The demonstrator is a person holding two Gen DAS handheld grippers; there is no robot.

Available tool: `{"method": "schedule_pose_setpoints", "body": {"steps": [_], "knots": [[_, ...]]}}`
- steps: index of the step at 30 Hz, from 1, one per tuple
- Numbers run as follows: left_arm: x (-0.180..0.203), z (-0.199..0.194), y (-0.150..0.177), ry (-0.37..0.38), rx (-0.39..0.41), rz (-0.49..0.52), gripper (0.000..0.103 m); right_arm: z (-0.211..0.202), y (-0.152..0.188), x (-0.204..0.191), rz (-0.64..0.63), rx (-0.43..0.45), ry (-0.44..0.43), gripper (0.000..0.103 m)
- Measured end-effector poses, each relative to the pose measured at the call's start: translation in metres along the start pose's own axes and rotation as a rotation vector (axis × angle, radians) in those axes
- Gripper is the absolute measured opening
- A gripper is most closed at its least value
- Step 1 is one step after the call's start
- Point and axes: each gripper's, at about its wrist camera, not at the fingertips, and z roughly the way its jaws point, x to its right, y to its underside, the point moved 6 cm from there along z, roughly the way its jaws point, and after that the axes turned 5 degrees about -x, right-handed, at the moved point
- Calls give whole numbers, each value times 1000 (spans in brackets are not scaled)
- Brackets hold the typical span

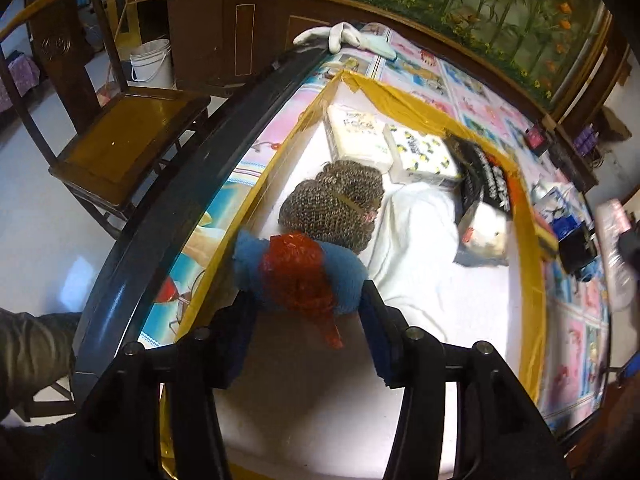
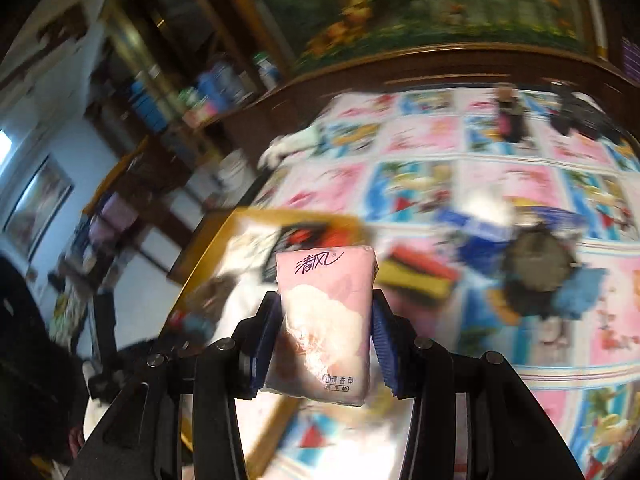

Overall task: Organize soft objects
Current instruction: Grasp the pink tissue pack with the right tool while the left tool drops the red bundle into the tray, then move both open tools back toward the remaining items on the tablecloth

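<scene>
My left gripper [image 1: 306, 300] is shut on a blue cloth roll wrapped in red net [image 1: 298, 270] and holds it over the white area framed in yellow tape [image 1: 420, 108]. Inside that frame lie a brown knitted bundle [image 1: 334, 204], two tissue packs [image 1: 356, 136], a white cloth [image 1: 416, 232] and a black printed bag [image 1: 488, 188]. My right gripper [image 2: 326, 320] is shut on a pink tissue pack [image 2: 326, 316], held upright above the table; this pack also shows at the right edge of the left wrist view [image 1: 618, 256]. The right wrist view is motion-blurred.
The table has a colourful cartoon-print cover [image 2: 500, 176]. Blue packs [image 1: 564, 224] and a dark round object [image 2: 538, 268] lie right of the taped frame. White gloves [image 1: 340, 38] lie at the far table edge. A wooden chair [image 1: 124, 140] and white bucket [image 1: 150, 64] stand left.
</scene>
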Motion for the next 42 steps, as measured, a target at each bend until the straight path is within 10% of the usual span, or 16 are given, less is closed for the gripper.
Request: {"method": "schedule_pose_setpoints", "body": {"steps": [16,31,42], "knots": [[-13,-87,31,156,224,-161,64,117,37,-97,-191,-225,147,58],[42,-117,53,247,220,-144,64,-184,-38,39,149,508,152,92],[99,-115,75,256,179,-3,64,-175,36,91,229,401,202,95]]}}
